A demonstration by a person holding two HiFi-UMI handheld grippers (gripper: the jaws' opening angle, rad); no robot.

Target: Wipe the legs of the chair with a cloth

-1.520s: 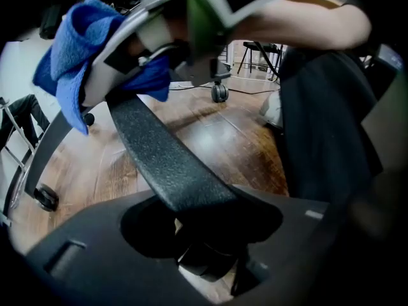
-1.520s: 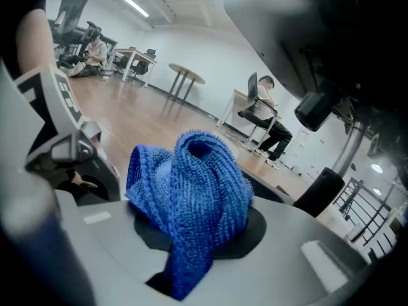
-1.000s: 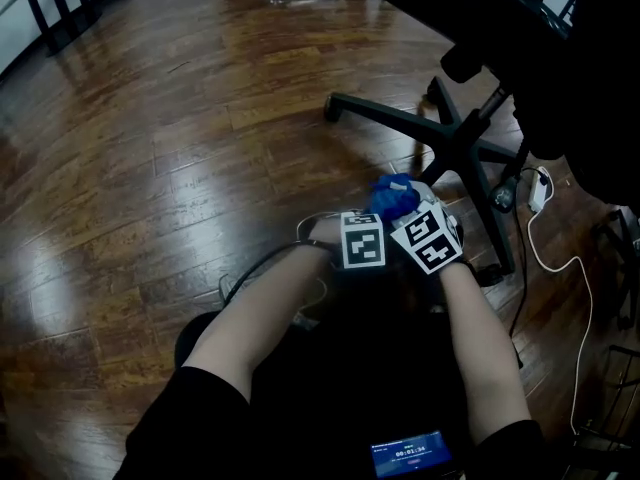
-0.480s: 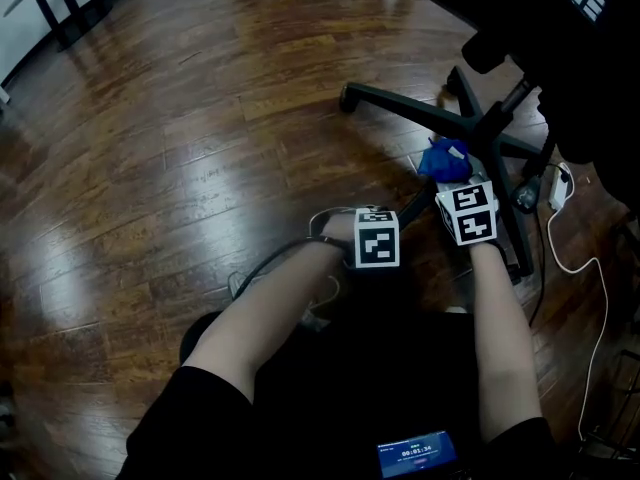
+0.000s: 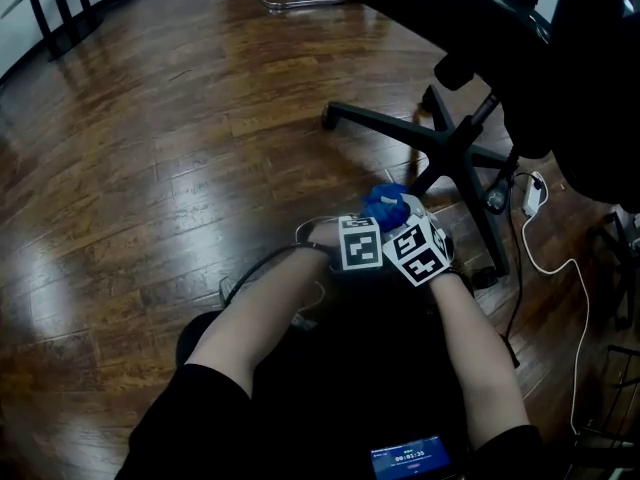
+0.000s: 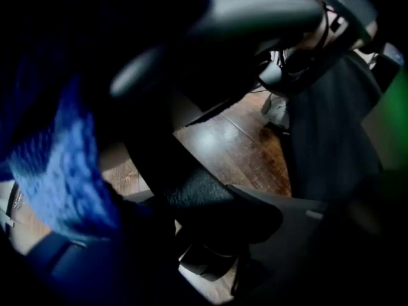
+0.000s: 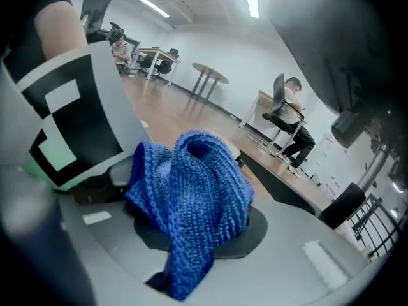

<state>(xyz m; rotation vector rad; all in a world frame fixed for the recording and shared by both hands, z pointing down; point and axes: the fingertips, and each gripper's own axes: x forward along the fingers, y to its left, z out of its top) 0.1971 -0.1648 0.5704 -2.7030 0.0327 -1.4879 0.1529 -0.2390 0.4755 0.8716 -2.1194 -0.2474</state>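
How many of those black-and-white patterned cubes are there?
2. The left cube and the right cube sit side by side just below the blue cloth in the head view. None seems hidden.

Only one readout shows — a row of pale digits on a small blue screen (image 5: 405,458) nearest the person — too small to read.

Head view: office chair (image 5: 455,153), seat cut off by the top and right edges; the near leg's tip is hidden under the blue cloth (image 5: 385,206). Lit screen (image 5: 408,457), print too small to read. Left gripper view: dark, blurred; cloth cropped at left.
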